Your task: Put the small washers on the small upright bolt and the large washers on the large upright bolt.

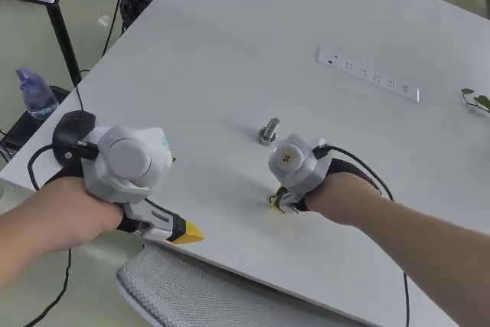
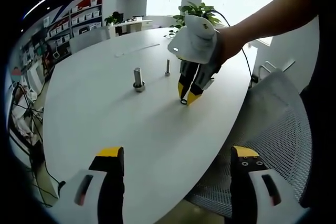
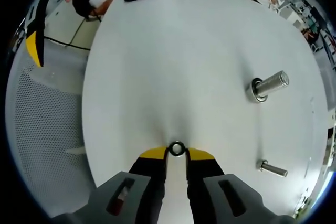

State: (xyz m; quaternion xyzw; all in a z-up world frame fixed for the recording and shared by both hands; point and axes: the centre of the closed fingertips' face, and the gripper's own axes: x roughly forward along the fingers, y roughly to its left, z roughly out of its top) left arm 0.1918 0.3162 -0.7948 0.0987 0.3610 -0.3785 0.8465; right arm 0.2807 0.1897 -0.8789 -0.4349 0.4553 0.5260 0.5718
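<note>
My right gripper (image 3: 177,153) is shut on a small dark washer (image 3: 176,148), its yellow tips down at the white table (image 1: 230,51). From the left gripper view, the right gripper (image 2: 186,97) pinches the washer (image 2: 183,101) near the table's front edge. Beyond it stand the large upright bolt (image 2: 138,80) and the small upright bolt (image 2: 167,67). The right gripper view has the large bolt (image 3: 269,85) at right and the small bolt (image 3: 273,169) lower right. My left gripper (image 2: 177,156) is open and holds nothing, hovering off the table's front edge (image 1: 184,231). The large bolt (image 1: 269,131) stands just beyond my right gripper (image 1: 277,203).
A white power strip (image 1: 367,74) lies farther back on the table. A grey mesh chair (image 1: 199,289) sits below the front edge. On the floor at left are a water bottle (image 1: 34,93) and black cables (image 1: 46,158). Plant leaves (image 1: 478,99) reach in at right.
</note>
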